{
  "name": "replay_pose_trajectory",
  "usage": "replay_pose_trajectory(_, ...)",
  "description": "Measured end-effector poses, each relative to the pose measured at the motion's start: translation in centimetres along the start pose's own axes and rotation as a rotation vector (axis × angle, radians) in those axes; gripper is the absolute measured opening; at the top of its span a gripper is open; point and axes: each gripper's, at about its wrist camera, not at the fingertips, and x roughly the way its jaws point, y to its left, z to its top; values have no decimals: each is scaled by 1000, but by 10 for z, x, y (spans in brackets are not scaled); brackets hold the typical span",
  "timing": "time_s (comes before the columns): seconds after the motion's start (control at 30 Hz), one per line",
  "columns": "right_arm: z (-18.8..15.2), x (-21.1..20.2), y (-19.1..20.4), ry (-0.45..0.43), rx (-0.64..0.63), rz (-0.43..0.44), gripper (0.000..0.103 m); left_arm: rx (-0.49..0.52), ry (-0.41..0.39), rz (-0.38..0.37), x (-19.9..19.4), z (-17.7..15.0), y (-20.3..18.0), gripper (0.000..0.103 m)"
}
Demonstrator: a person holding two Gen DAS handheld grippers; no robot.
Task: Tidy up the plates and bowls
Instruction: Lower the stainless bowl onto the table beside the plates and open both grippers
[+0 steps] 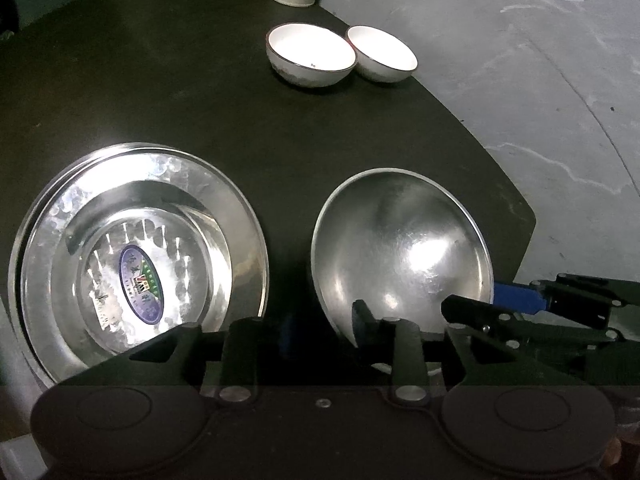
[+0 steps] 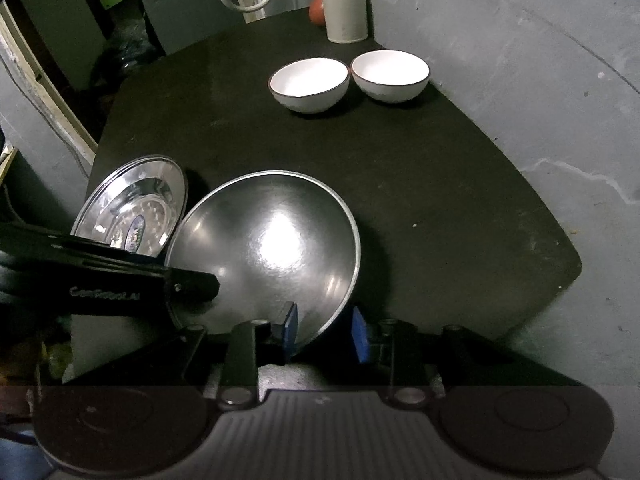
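Steel, round, shiny bowl (image 2: 264,248) at frame centre on dark table (image 2: 440,184), near rim between spread blue pads of right tool (image 2: 324,330); left tool (image 1: 324,330) spread too, over stacked steel plates (image 1: 140,256) lower left; two white ceramic bowls (image 2: 348,82) upper centre.

Red round object (image 2: 316,10) half hidden behind canister (image 2: 345,12); plate label (image 1: 141,284) text unreadable.

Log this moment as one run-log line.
right claw: open, straddling plain round steel bowl rim | left claw: open | stacked steel plates: beside bowl
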Motion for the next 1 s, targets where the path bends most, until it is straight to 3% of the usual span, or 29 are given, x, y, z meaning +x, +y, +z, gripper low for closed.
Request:
replay_pose_trajectory(0.6, 1, -13, -8, -48, 23, -24, 43, 37, -35, 7, -26, -3, -4, 55)
replay_pose_trajectory(0.73, 3, -15, -11, -66, 27, -17, 52, 40, -66, 39, -37, 0, -4, 68)
replay_pose_trajectory(0.87, 7, -13, -14, -72, 23, 0, 74, 23, -89, 53, -42, 7, -1, 76)
replay_pose_trajectory(1.0, 12, -11, -18, -83, 16, 12, 85, 10, -96, 85, -41, 14, 0, 87)
